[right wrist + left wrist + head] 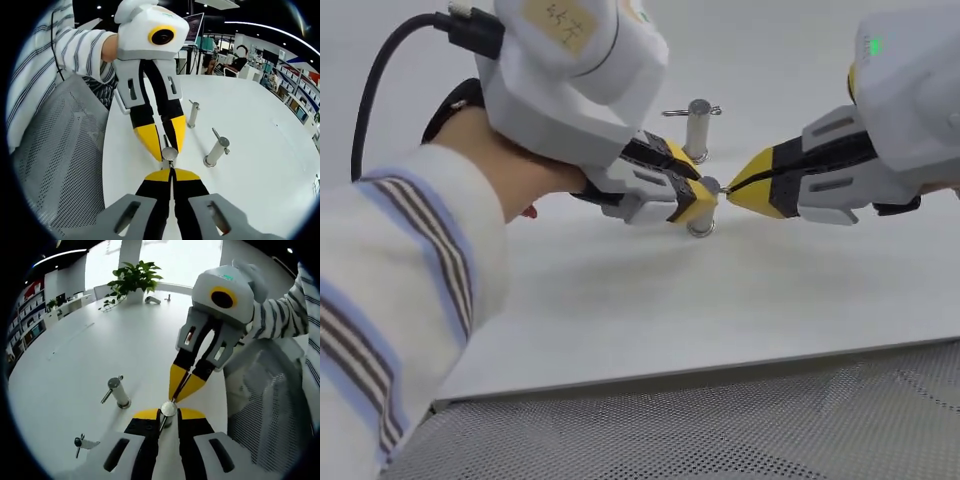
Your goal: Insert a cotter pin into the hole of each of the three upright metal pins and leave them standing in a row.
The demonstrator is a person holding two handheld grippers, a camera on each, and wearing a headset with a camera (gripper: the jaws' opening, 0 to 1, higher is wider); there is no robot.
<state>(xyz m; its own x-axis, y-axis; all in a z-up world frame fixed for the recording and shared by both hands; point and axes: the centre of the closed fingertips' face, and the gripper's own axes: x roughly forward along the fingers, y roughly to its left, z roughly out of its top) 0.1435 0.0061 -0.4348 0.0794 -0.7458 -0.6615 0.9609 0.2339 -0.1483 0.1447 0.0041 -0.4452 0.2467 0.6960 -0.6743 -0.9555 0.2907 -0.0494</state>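
last pin (701, 226): braced on one side, fed from the other
left gripper (697, 203) is closed on the last pin, bracing it upright on the table (620, 300). right gripper (733, 190) is pinched shut on the thin cotter pin (724, 187), tip at the pin's top, likely lined up with the hole. two finished pins (193, 114) (217, 152) stand behind, clear of the work.

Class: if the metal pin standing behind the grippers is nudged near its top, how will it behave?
Tall on a small base, the metal pin would probably tip rather than slide. Fallen, its round shaft might roll, though the cotter pin through it would likely check that.
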